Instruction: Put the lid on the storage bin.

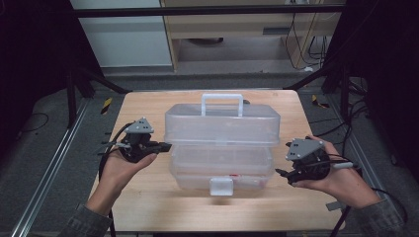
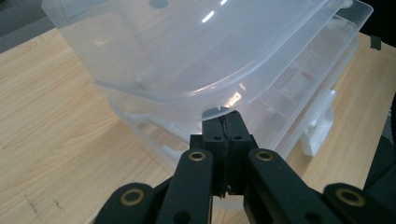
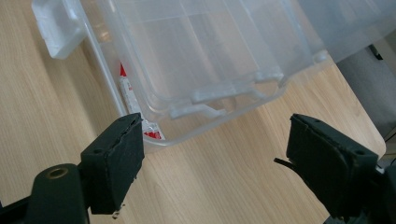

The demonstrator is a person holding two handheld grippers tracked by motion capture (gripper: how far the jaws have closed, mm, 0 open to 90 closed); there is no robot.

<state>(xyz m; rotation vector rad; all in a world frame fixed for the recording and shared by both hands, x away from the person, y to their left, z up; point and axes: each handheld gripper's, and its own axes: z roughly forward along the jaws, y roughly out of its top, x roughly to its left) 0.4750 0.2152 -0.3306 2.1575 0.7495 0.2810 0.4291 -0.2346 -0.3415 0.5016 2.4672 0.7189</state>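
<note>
A clear plastic storage box stands mid-table, its base (image 1: 222, 170) split into compartments (image 3: 201, 51) and its lid (image 1: 222, 123) tilted up off the base. The lid carries a white handle (image 1: 222, 103), and a white latch (image 1: 221, 186) hangs at the base's near side. My left gripper (image 1: 167, 146) is at the box's left side, shut on the lid's rim (image 2: 205, 100), jaws pressed together (image 2: 226, 122). My right gripper (image 1: 284, 173) is open beside the base's right end, with the box corner ahead of its jaws (image 3: 215, 135). A red-marked item (image 3: 122, 70) lies inside the base.
The wooden table (image 1: 148, 103) has bare strips left, right and in front of the box. Black frame posts (image 1: 74, 94) flank the table. Cables (image 1: 306, 44) and a cabinet (image 1: 237, 29) lie beyond the far edge. Grey floor surrounds it.
</note>
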